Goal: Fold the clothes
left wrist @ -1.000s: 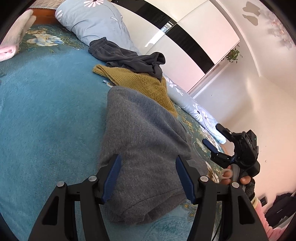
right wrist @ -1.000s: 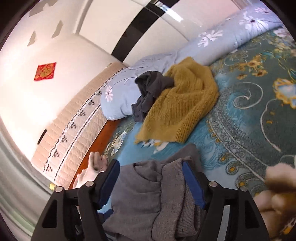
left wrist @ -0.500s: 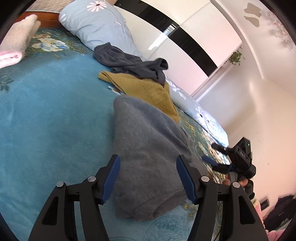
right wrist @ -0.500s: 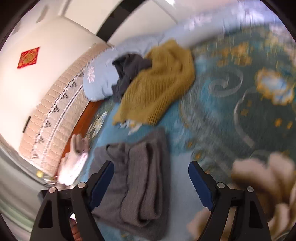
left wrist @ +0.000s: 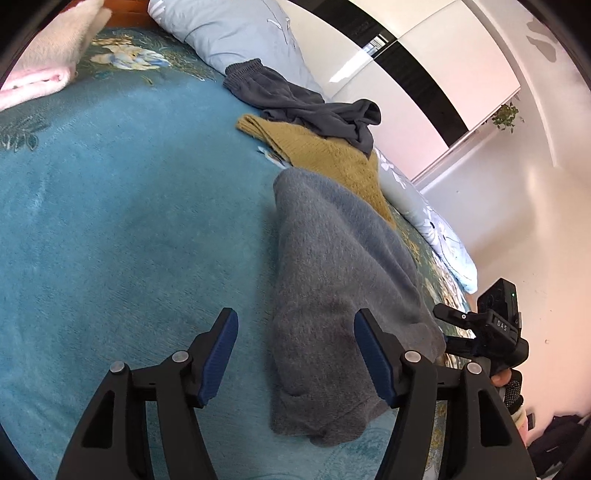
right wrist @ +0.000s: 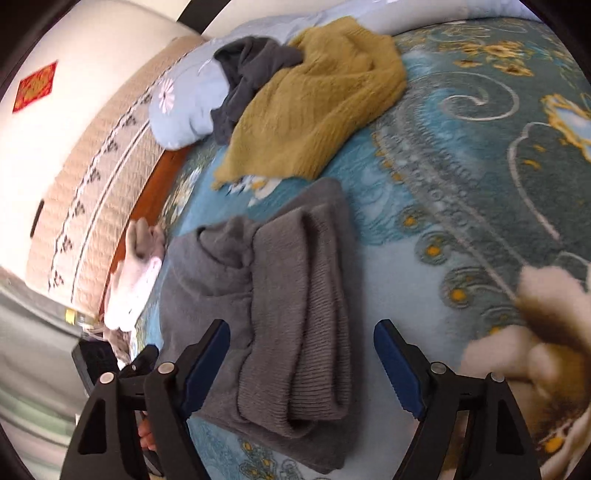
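A folded grey sweater [left wrist: 332, 258] lies on the blue blanket [left wrist: 110, 221]. My left gripper [left wrist: 295, 317] hovers open over its near end, the cloth closer to the right finger and touching neither pad. From the opposite side, my right gripper [right wrist: 302, 326] is above the sweater's [right wrist: 280, 295] ribbed folded edge. Its jaws are closing a little, still wide, with the pads not pressing the cloth. The right gripper [left wrist: 454, 328] also shows in the left wrist view, at the sweater's right side, with a hand under it.
A mustard knit sweater [left wrist: 325, 155] and dark grey trousers [left wrist: 295, 103] lie heaped against a pale blue pillow [left wrist: 229, 29]. A folded pink towel [left wrist: 44, 59] sits near the headboard [right wrist: 92, 177]. Patterned blanket [right wrist: 480, 166] spreads to the right.
The right gripper drew back from the sweater, tipped downward and spread wider. The left gripper's view shifted slightly, so the sweater now sits nearer its right finger.
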Motion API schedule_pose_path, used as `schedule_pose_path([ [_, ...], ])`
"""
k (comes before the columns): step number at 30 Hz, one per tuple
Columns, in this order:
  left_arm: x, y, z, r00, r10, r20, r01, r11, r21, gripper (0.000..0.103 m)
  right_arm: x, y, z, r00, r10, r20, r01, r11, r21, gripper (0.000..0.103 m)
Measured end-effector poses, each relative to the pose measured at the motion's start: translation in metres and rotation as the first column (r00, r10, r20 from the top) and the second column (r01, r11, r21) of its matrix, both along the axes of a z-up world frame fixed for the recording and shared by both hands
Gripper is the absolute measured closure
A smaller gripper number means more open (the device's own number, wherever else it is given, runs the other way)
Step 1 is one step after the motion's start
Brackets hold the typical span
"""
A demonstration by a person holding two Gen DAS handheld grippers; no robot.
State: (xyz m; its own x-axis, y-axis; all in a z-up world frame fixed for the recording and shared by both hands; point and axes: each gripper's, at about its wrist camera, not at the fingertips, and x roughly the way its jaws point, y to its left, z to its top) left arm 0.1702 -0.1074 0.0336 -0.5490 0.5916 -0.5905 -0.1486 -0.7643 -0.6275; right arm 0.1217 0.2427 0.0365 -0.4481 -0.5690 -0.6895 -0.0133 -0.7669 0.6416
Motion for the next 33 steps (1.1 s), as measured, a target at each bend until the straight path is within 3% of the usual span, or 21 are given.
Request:
schedule_pose_path([
  [4,-0.007,0.003,-0.001,0.999,-0.020,0.025,0.020,1.000,0.020,0.037,-0.002,-0.011,-0.001,1.000,0.026,-0.001,-0.026,0.999,0.026,0.025],
  [6,-0.013,0.006,0.000,0.999,-0.036,0.036,0.035,0.999,0.024,0.037,-0.001,-0.007,-0.001,1.000,0.016,-0.001,-0.016,1.000,0.015,0.034],
  [8,-0.020,0.010,0.001,0.997,-0.053,0.048,0.052,0.998,0.026,0.037,-0.002,0.006,-0.008,0.999,-0.036,0.025,0.037,0.999,-0.026,0.053],
  [10,-0.027,0.014,0.002,0.996,-0.067,0.061,0.066,0.998,0.024,0.037,0.001,0.016,-0.012,0.997,-0.072,0.037,0.073,0.996,-0.048,0.059],
  [15,-0.043,0.023,-0.001,0.991,-0.092,0.096,0.090,0.996,0.024,0.037,-0.001,0.007,-0.009,0.999,-0.028,0.026,0.030,0.995,-0.098,0.059],
  [22,-0.052,0.034,-0.005,0.988,-0.115,0.100,0.114,0.993,0.023,0.039,-0.006,0.004,-0.011,0.999,-0.027,0.034,0.029,0.998,-0.064,0.061],
  [30,-0.043,0.024,-0.004,0.993,-0.107,0.046,0.106,0.994,0.019,0.067,-0.006,-0.001,-0.008,0.999,-0.047,0.005,0.047,0.996,-0.081,0.066],
  [33,-0.036,0.029,0.004,0.992,-0.124,-0.007,0.124,0.991,-0.043,0.072,-0.005,-0.002,-0.006,0.998,-0.059,-0.018,0.057,0.991,-0.120,0.070],
])
